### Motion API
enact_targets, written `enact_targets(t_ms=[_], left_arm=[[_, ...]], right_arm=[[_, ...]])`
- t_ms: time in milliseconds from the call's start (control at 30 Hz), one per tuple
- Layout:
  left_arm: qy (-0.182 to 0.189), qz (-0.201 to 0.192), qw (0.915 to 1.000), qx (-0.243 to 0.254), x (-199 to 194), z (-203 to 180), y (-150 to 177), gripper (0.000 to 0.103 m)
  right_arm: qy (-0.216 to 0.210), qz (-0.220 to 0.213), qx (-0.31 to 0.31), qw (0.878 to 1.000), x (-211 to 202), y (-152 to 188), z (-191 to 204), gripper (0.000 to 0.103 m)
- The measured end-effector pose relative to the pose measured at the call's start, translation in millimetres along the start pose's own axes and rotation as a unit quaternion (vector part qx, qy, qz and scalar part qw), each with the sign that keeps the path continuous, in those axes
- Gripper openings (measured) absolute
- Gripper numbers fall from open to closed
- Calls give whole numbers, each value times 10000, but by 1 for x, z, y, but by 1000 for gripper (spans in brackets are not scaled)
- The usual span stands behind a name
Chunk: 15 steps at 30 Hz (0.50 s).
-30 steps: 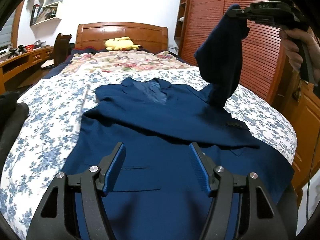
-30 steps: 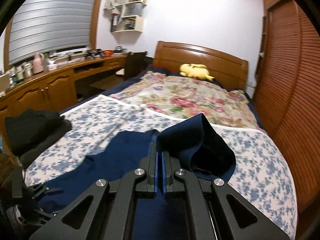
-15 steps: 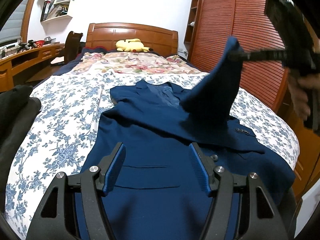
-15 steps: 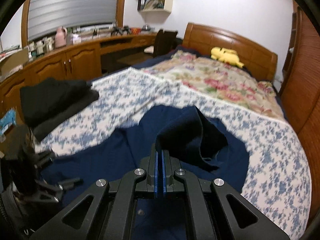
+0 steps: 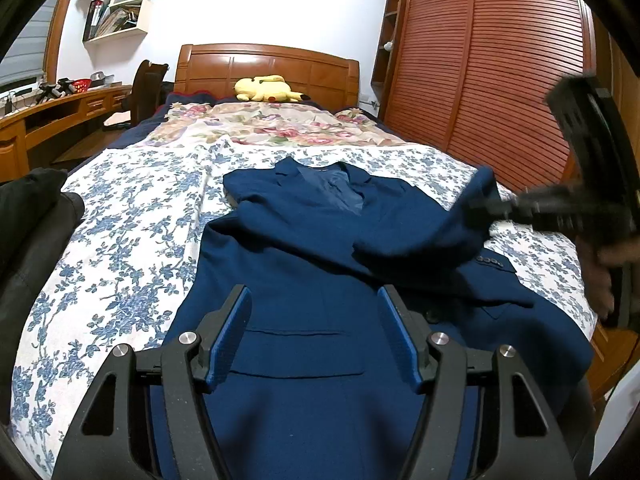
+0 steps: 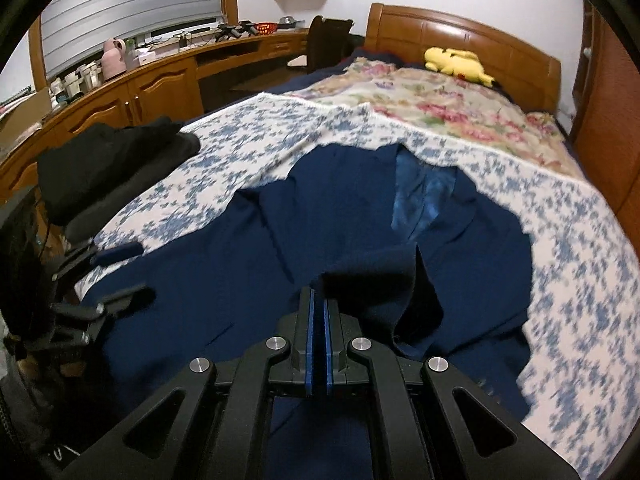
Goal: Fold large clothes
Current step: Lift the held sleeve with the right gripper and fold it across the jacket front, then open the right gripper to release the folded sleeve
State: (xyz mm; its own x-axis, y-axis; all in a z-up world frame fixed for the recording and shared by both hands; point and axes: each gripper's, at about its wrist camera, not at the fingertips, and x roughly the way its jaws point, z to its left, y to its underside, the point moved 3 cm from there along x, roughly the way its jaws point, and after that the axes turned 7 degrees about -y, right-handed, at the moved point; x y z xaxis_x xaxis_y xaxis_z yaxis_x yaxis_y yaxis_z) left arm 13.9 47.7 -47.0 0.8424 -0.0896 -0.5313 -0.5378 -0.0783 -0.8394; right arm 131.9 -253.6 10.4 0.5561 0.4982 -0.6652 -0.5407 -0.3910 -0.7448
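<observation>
Navy jacket (image 5: 304,264) sleeve (image 6: 372,280) pinched in right claw (image 6: 318,308), left claw (image 5: 316,316) wide apart

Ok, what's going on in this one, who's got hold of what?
A person with a handheld gripper in each hand is folding a navy suit jacket spread on a bed with a blue-floral sheet. The right gripper is shut on the sleeve, holding it low over the jacket's right side. The left gripper hovers open above the lower front by the pocket, holding nothing. A yellow plush toy lies by the headboard, and dark clothing is piled at the bed's left edge.
</observation>
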Motion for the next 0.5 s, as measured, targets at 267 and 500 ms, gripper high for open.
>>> enact_targets(t_ms=[267,500], left_arm=[[-24,12,10000,-46,1,3,1,66],[-23,29,10000,-14,2,1,1,66]], right_arm=[[-188,337,299,9988,27,35,10,3],[-76,420,393,9983,24,42,17,17]])
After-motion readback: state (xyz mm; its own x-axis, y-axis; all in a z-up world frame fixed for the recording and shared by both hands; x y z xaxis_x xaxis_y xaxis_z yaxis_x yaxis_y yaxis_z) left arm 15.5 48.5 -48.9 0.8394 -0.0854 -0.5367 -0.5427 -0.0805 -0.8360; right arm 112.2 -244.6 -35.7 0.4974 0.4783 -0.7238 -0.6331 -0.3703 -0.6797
